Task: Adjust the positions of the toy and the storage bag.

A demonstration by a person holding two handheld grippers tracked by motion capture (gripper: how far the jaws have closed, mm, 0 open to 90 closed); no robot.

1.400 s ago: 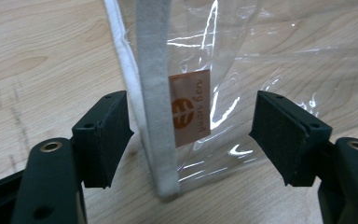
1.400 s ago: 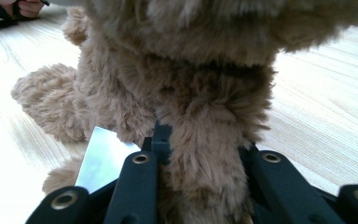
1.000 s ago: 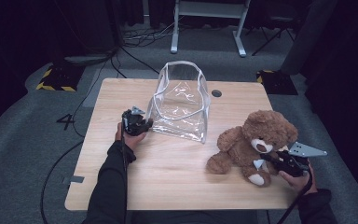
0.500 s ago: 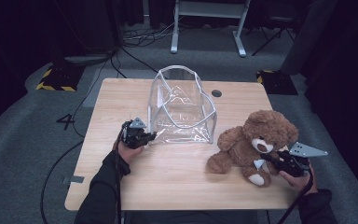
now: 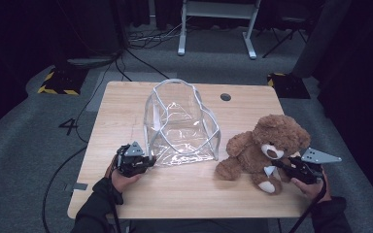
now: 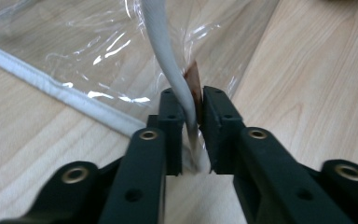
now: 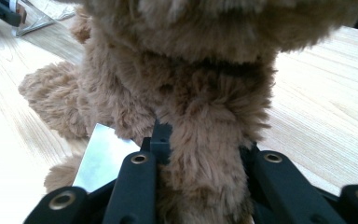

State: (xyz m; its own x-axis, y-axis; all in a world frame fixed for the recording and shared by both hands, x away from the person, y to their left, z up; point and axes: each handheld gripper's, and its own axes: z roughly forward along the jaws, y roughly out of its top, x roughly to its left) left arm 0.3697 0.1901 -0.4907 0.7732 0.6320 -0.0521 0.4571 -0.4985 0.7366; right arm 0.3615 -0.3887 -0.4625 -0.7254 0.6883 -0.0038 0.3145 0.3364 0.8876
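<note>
A clear plastic bag (image 5: 180,124) with white piping stands open in the middle of the wooden table (image 5: 126,104). My left gripper (image 5: 148,160) is at the bag's near left corner, shut on the white piped edge (image 6: 177,88), which runs up between the jaws. A brown teddy bear (image 5: 264,148) sits at the right of the bag. My right gripper (image 5: 278,165) is shut on the bear's furry limb (image 7: 200,154), low on its right side, with a white tag (image 7: 103,156) beside the jaw.
A dark round cable hole (image 5: 226,97) lies in the table behind the bag. Beyond the table stand a white desk frame (image 5: 216,24) and cables on the grey floor. A yellow and black striped block (image 5: 56,80) sits at the far left.
My left gripper has pulled the bag's edge toward the table's near left, and the bag has turned and spread wider. The right gripper and bear have stayed in place.
</note>
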